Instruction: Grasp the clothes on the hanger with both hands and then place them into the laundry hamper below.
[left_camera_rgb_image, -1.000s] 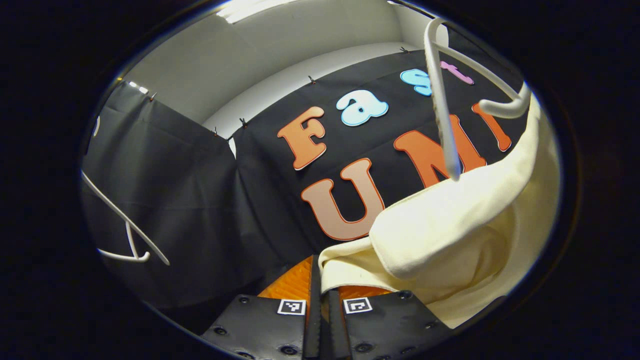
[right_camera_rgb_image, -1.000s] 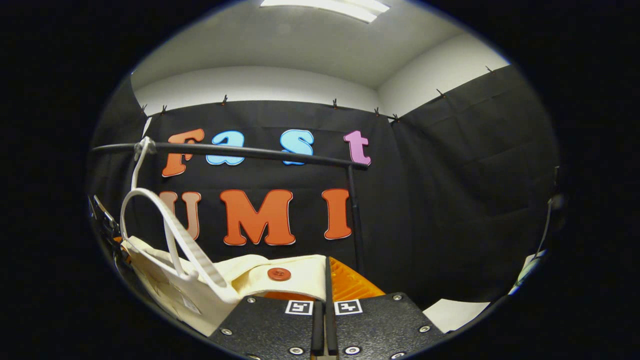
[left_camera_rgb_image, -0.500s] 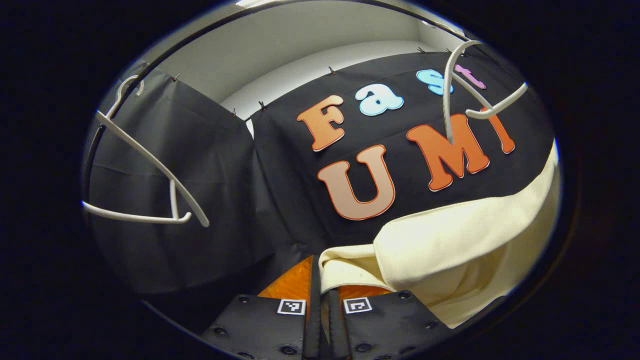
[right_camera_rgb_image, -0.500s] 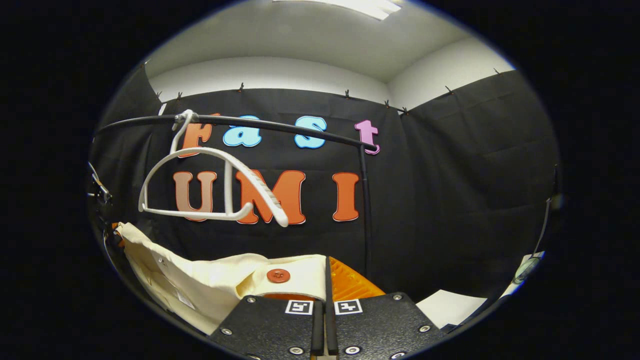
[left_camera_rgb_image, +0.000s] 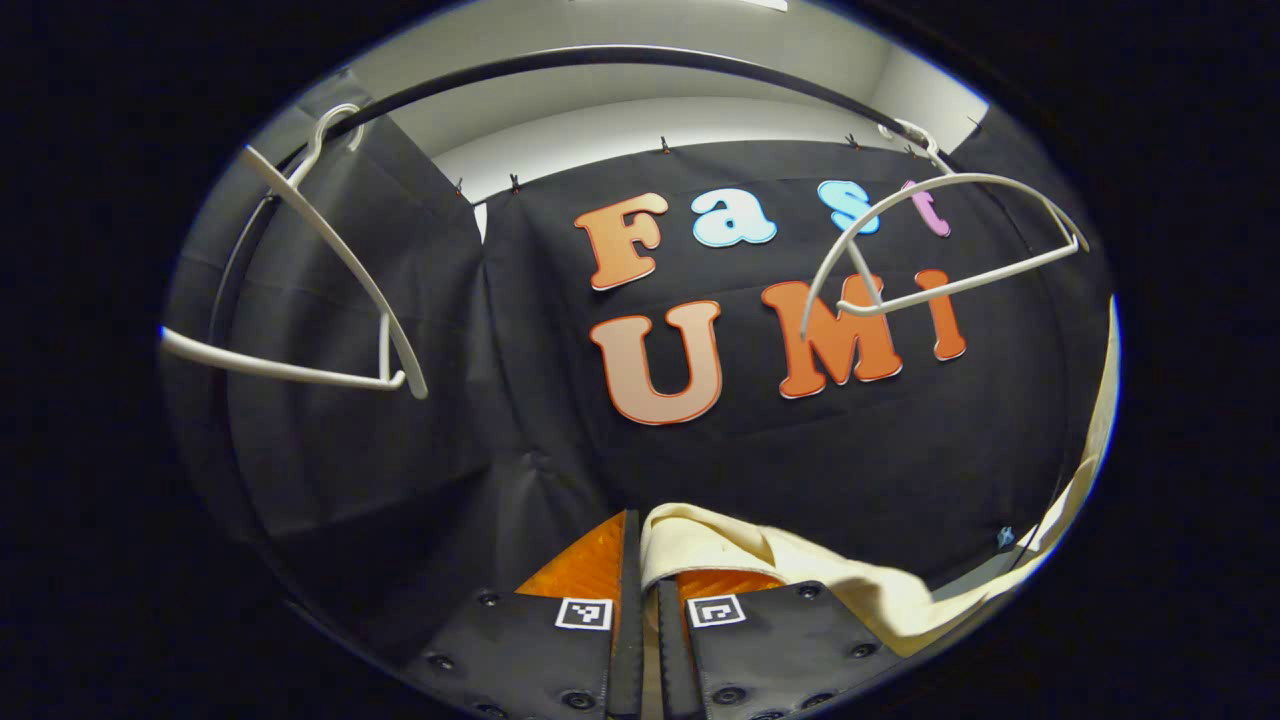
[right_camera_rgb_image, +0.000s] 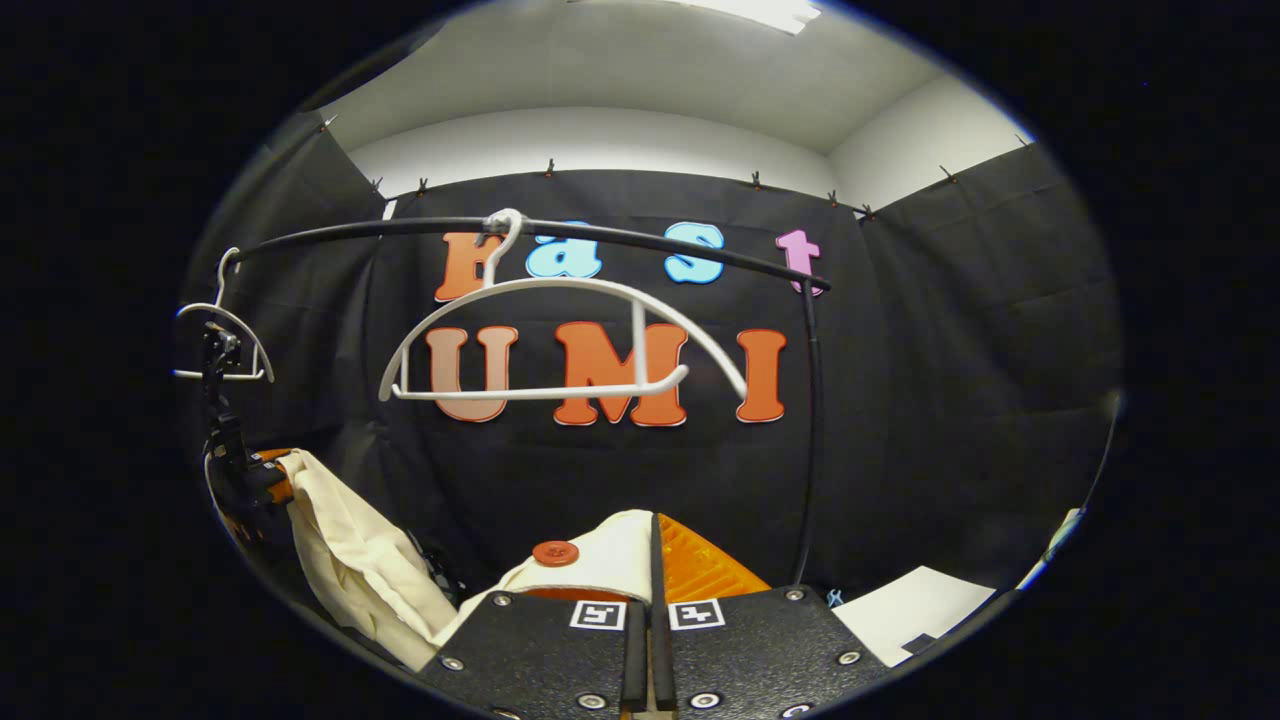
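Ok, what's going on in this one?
A person holds a hand-held gripper in each hand, and both are clamped on one cream fabric garment with a red button. The left hand-held gripper pinches one edge, the right hand-held gripper the edge by the button. The garment is off the white plastic hanger, which hangs bare on the black rail.

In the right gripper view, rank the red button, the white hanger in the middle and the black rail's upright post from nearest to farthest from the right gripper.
1. Red button on the cream garment, just left of the right gripper's fingers.
2. White plastic hanger, hanging empty, up and left.
3. Black rail's upright post, to the right; possibly level with the hanger, too close to call.
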